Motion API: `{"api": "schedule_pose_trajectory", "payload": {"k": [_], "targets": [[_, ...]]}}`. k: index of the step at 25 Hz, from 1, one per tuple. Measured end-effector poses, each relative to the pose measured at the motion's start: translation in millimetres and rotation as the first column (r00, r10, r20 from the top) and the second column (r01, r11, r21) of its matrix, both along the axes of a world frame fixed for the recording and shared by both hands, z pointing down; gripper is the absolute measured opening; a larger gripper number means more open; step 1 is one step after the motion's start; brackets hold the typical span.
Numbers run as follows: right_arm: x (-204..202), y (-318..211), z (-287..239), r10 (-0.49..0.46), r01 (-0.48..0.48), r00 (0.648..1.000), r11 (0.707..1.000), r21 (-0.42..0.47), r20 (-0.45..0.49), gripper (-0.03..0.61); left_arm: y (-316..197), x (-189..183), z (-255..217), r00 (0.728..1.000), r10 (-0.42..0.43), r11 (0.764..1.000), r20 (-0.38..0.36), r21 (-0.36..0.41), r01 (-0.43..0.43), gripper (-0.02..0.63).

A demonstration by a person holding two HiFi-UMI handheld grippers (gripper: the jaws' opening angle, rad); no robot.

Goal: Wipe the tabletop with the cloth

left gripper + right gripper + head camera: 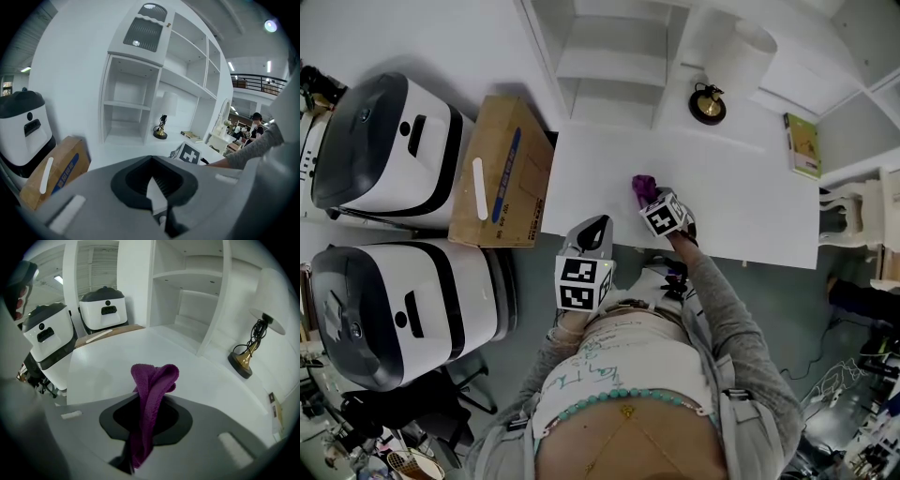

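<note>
Now the right gripper [651, 195] pinches the crumpled purple terry cloth [152, 394] upright between its jaws over the smooth white tabletop [741, 197] near its front edge, while the left gripper [595, 232], jaws together and empty, hangs farther off, short of that edge.

A tall white open shelving unit [609, 56] stands against the plain white wall [70, 70] at the back of the white counter [750, 197]. Left of the counter are a brown cardboard box [502, 173] and two white-and-black rounded machines [384, 150]; the floor [769, 309] is grey.
</note>
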State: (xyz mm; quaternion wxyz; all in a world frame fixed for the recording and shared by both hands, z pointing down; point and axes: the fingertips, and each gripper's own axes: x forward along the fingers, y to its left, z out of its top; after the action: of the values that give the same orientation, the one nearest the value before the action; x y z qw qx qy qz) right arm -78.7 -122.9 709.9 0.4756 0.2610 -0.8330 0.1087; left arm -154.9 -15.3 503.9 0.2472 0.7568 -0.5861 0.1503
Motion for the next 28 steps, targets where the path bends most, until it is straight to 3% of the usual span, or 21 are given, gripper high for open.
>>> {"api": "schedule_pose_trajectory", "payload": {"k": [28], "targets": [[-74.7, 13.9, -1.4, -0.017, 0.017, 1.000, 1.000, 0.017, 0.020, 0.075, 11.3, -65.6, 4.5, 1.000, -0.005, 1.000, 0.002, 0.000, 0.005, 0.005]]}}
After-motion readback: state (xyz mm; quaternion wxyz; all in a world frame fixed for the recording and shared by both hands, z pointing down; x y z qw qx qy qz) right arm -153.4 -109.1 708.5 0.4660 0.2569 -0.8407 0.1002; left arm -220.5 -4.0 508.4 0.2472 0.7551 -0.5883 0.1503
